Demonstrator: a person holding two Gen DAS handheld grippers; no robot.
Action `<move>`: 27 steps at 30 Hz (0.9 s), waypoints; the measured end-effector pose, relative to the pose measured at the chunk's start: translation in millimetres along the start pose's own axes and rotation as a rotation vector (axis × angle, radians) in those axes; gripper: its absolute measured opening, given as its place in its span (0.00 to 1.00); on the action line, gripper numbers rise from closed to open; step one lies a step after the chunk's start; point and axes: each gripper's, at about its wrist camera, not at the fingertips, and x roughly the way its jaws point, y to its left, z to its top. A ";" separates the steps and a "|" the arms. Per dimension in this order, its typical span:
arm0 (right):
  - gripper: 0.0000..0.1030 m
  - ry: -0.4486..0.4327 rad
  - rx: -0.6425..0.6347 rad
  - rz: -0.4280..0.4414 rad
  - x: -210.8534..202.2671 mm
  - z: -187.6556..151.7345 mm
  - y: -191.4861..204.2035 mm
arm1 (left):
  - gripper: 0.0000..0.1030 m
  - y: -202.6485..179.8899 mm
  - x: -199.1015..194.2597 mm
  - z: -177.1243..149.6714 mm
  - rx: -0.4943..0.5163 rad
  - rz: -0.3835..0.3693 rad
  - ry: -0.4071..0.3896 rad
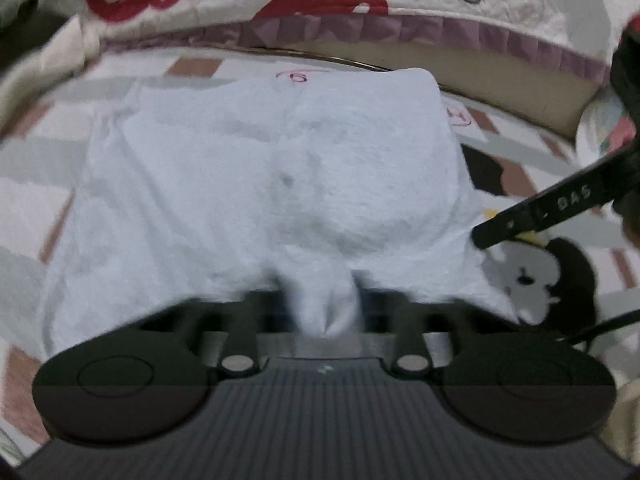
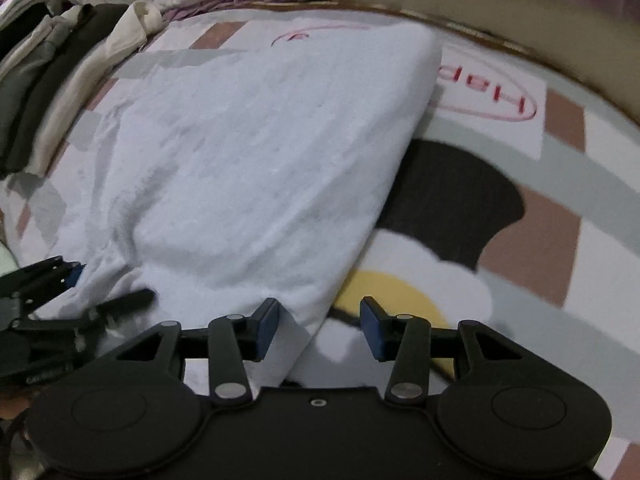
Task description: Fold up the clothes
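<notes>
Left wrist view: one white garment (image 1: 264, 184) lies on the patterned bedsheet (image 1: 520, 128), long axis running away from the camera. Left gripper (image 1: 326, 312) jaws clamp its near edge; right gripper (image 2: 318, 322) jaws apart.

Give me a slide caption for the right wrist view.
Right tongs open at the near corner of a folded white garment on a patterned bedsheet; left tongs alongside.
</notes>
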 end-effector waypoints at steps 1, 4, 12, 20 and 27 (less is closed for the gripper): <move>0.49 -0.009 -0.007 -0.008 -0.8 0.4 -0.6 | 0.11 -2.8 -2.5 1.3 0.024 0.013 -0.009; 0.49 -0.044 -0.003 0.030 -3.7 1.6 -2.1 | 0.10 -18.3 -24.3 12.8 0.157 0.067 -0.079; 0.49 -0.196 -0.064 0.159 -25.4 2.2 19.1 | 0.10 30.5 -88.9 36.3 -0.008 0.107 -0.195; 0.49 -0.153 -0.209 0.170 -22.3 -20.4 56.3 | 0.10 62.1 -79.9 -6.5 0.047 0.251 0.045; 0.49 -0.114 -0.484 0.087 -13.4 -48.0 102.4 | 0.10 50.7 -93.8 -5.3 0.060 0.225 -0.064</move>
